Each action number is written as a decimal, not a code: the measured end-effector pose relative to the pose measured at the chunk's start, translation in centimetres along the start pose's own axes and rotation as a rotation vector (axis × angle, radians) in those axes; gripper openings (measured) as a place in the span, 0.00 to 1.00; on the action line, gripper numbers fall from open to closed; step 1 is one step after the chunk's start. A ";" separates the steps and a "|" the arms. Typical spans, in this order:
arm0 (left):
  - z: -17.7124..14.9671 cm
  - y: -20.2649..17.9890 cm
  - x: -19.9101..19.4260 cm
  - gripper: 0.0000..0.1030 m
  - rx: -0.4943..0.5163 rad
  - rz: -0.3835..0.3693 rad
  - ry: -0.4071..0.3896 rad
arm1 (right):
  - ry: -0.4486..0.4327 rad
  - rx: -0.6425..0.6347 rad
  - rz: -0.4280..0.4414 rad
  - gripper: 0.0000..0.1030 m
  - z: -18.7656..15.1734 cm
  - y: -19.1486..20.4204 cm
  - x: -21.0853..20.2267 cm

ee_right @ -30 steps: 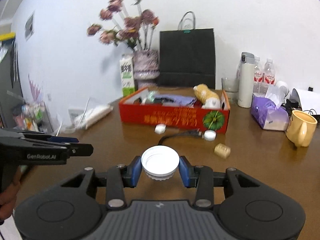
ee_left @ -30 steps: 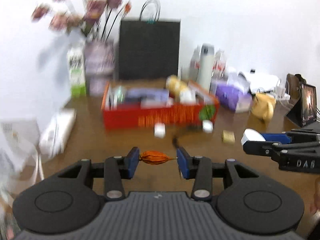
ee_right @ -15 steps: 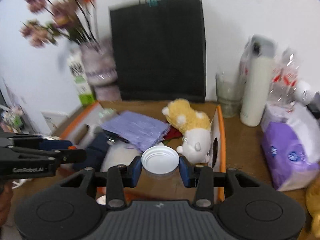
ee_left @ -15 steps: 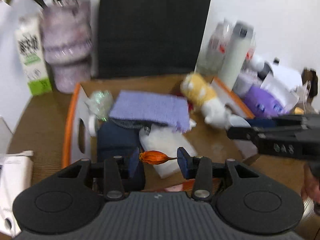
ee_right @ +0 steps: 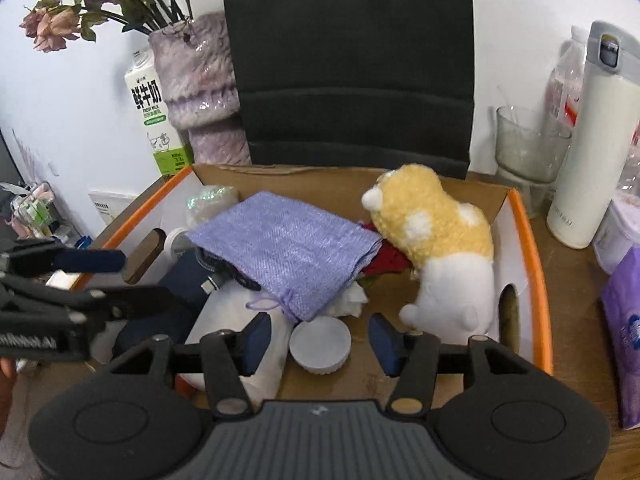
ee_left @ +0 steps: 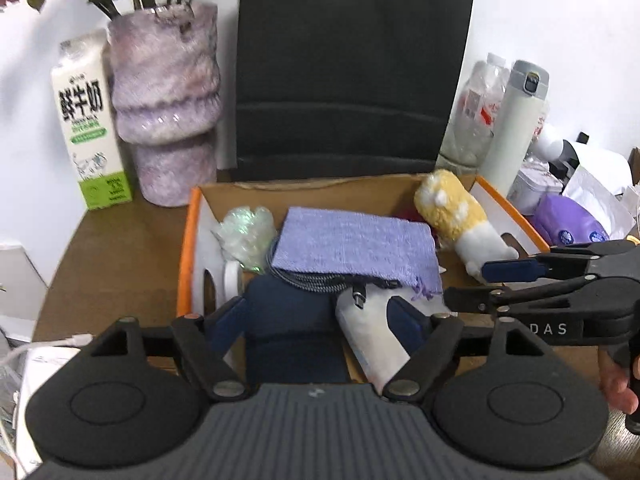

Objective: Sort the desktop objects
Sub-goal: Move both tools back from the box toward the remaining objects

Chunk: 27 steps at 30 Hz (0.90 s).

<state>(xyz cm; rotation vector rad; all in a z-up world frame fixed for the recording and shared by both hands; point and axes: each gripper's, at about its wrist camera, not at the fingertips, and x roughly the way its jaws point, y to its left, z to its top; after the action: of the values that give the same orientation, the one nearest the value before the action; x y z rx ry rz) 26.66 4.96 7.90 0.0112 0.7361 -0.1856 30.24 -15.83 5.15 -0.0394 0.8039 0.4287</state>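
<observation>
My left gripper hangs over the near left part of the orange-rimmed cardboard box. Its jaws are opening and nothing sits between the pads; a dark blue item and a white item lie below. My right gripper is over the box's near middle, jaws opening. A white cap lies on the box floor between the pads, touching neither. Each gripper shows in the other's view: right gripper, left gripper.
In the box lie a purple cloth pouch, a yellow and white plush toy and a coiled cable. Behind it stand a black paper bag, a vase and a milk carton. A white flask, a glass and a purple tissue pack stand right.
Both grippers came forward from the table over the box and opened. The small orange thing left the left jaws and is out of sight. The white cap dropped from the right jaws into the box.
</observation>
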 end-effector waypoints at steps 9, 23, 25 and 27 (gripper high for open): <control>-4.8 -2.3 -7.2 0.83 -0.051 0.004 -0.094 | -0.071 -0.011 -0.054 0.51 -2.5 1.3 -5.9; -20.6 -7.5 -17.8 0.84 -0.139 0.074 -0.179 | -0.177 -0.092 -0.125 0.51 -17.9 7.9 -16.5; -22.9 -8.3 -18.3 0.86 -0.119 0.056 -0.168 | -0.168 -0.112 -0.131 0.54 -20.7 8.8 -17.1; -25.0 -9.1 -18.4 0.86 -0.098 0.040 -0.145 | -0.159 -0.093 -0.122 0.61 -23.0 9.0 -17.9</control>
<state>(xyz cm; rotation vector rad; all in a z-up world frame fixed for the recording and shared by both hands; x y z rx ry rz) -4.90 0.87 2.14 -0.0798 0.5995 -0.1111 -0.06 -18.48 2.93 -0.1383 0.6213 0.3483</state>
